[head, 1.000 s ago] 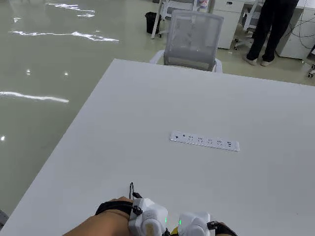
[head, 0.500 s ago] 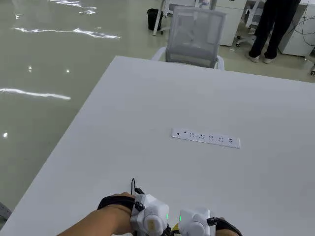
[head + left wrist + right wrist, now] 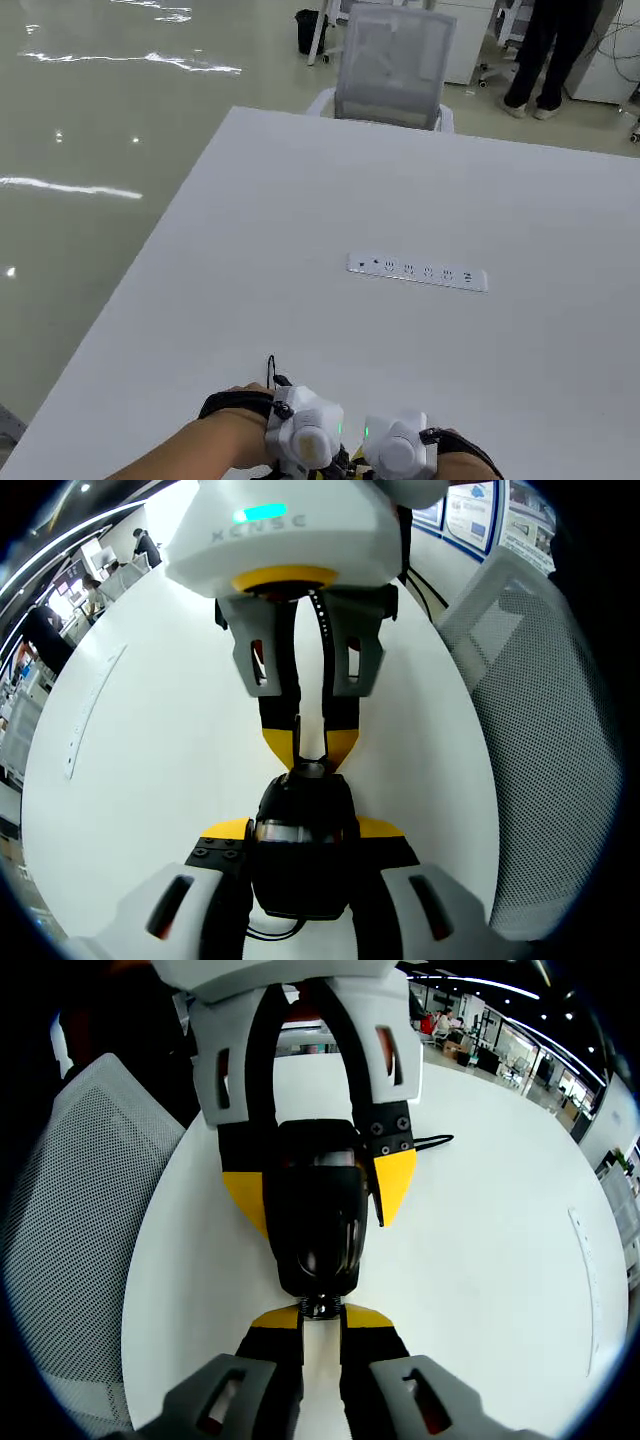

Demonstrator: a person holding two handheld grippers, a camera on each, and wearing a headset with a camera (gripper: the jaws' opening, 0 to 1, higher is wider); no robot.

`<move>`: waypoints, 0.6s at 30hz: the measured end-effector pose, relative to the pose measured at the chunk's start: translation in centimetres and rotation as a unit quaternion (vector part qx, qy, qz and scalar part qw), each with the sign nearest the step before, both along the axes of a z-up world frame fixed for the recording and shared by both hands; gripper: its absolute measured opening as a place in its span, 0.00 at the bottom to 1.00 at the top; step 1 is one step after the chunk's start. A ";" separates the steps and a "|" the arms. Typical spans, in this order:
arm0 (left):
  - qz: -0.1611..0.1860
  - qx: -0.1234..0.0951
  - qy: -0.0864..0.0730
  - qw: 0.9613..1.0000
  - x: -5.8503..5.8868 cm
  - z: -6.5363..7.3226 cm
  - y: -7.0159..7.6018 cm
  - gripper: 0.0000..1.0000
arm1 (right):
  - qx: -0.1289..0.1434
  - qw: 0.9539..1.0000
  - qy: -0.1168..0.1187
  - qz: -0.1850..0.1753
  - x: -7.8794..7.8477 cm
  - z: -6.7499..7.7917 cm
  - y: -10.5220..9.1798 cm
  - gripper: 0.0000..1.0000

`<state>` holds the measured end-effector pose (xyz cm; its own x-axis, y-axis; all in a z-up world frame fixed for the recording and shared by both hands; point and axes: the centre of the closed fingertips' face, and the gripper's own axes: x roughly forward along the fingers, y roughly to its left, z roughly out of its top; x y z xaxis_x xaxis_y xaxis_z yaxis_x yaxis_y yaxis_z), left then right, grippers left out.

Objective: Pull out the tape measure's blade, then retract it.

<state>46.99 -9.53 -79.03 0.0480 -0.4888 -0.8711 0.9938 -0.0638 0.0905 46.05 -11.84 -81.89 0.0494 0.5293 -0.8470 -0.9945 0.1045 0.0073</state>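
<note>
The jaws of the left gripper (image 3: 300, 832) are closed around the tape measure (image 3: 300, 865); its case is black and rounded, with a shiny band across the top, and it sits between the yellow tips; a thin black cord hangs from the case on the table (image 3: 300, 250). The right gripper (image 3: 320, 1318) faces it from the opposite side; its jaws stand narrow and pinch the blade (image 3: 320, 1308) at its small metal end, just at the mouth of the case; a pale strip runs between these jaws, and I cannot tell how much blade is out. The two grippers are almost touching, tip to tip, with the tape measure between them, at the near edge of the table.

The table is white and plain; a white power strip (image 3: 417, 272) lies flat near the middle, well apart from the grippers. Behind the far edge stands a grey mesh chair (image 3: 390, 65); the floor (image 3: 90, 120) is glossy and pale green, with light reflections; a black bin (image 3: 310, 35) stands near the chair, and a person (image 3: 545, 50) in dark clothes stands at the back.
</note>
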 end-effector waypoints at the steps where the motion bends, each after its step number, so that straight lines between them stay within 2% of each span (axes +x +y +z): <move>1: 0.000 0.000 0.001 1.000 0.0 0.0 0.0 0.33 | 0.000 1.000 0.000 0.000 0.0 0.0 0.0 0.10; 7: 0.001 0.000 0.005 1.000 0.0 0.0 -0.1 0.33 | 0.001 1.000 0.003 -0.001 0.0 0.0 -0.1 0.10; 18: 0.004 -0.002 0.002 1.000 0.0 0.0 -0.1 0.32 | 0.000 1.000 -0.002 -0.002 0.0 0.0 -0.5 0.10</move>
<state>47.01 -9.65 -79.05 0.0485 -0.4913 -0.8696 0.9946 -0.0559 0.0870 46.06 -12.38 -81.94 0.0549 0.5292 -0.8467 -0.9941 0.1084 0.0033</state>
